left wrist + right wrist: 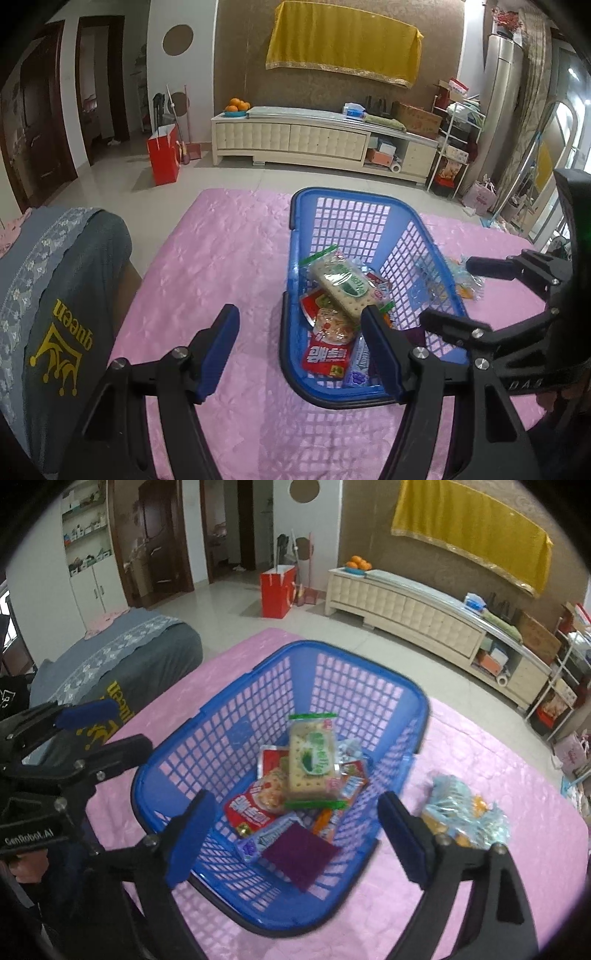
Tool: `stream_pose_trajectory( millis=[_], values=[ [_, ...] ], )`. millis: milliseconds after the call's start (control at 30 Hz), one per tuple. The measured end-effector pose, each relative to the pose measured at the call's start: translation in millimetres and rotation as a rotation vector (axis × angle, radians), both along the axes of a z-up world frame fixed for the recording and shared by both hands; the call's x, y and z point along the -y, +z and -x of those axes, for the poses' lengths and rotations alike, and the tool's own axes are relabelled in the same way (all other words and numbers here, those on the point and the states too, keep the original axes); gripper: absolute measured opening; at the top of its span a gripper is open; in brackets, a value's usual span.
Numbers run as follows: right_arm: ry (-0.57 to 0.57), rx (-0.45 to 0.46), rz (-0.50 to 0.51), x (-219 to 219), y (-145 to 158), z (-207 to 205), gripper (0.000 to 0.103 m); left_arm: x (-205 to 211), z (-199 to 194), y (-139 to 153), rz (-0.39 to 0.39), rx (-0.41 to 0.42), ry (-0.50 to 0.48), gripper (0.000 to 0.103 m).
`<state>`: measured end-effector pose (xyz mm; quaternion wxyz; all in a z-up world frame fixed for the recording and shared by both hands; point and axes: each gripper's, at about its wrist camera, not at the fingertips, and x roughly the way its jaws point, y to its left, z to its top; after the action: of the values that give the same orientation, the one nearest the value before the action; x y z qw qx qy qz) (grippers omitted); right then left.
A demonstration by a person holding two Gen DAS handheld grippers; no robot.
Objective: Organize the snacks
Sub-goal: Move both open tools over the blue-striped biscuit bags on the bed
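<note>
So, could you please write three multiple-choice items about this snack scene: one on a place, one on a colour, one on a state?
1. Where does the light blue snack bag lie?
A. in the basket
B. on the pink cloth, right of the basket
C. on the floor

2. What colour is the basket?
A. blue
B. red
C. white

3. How is the right gripper?
A. shut on a snack
B. open, holding nothing
C. out of view

Answers: 1 B, it rests on the pink cloth outside the basket wall. 2 A, its mesh walls are blue. 3 B, its fingers stand wide apart with nothing between them.
</note>
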<state>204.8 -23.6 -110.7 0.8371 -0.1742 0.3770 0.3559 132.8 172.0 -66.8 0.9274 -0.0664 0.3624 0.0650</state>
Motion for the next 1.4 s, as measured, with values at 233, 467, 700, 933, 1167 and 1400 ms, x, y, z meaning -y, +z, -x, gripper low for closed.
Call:
stream_pose_trajectory(
  millis=[233,467,700,933,1167,1400],
  values=[
    [-0.062,0.023,-0.056,49,22,-1,0.092,36,-1,19,-0.022,0.024,-0.04,0.066],
    [-0.122,0.063,-0.084,103,39,-4,0.092,88,-17,36,-0.063,0.042,-0.114,0.07],
    [-0.177,0.072,-0.113,153,43,-17,0.092,145,-44,41,-0.091,0.042,-0.211,0.073],
    [-0.228,0.06,-0.112,196,34,-42,0.092,195,-75,30,-0.118,0.018,-0.271,0.078],
    [-0.223,0.02,-0.086,227,13,-70,0.093,229,-102,5,-0.127,-0.034,-0.29,0.078],
    [-0.167,-0.003,-0.027,238,-22,-99,0.093,248,-128,-30,-0.131,-0.101,-0.285,0.078]
  ],
)
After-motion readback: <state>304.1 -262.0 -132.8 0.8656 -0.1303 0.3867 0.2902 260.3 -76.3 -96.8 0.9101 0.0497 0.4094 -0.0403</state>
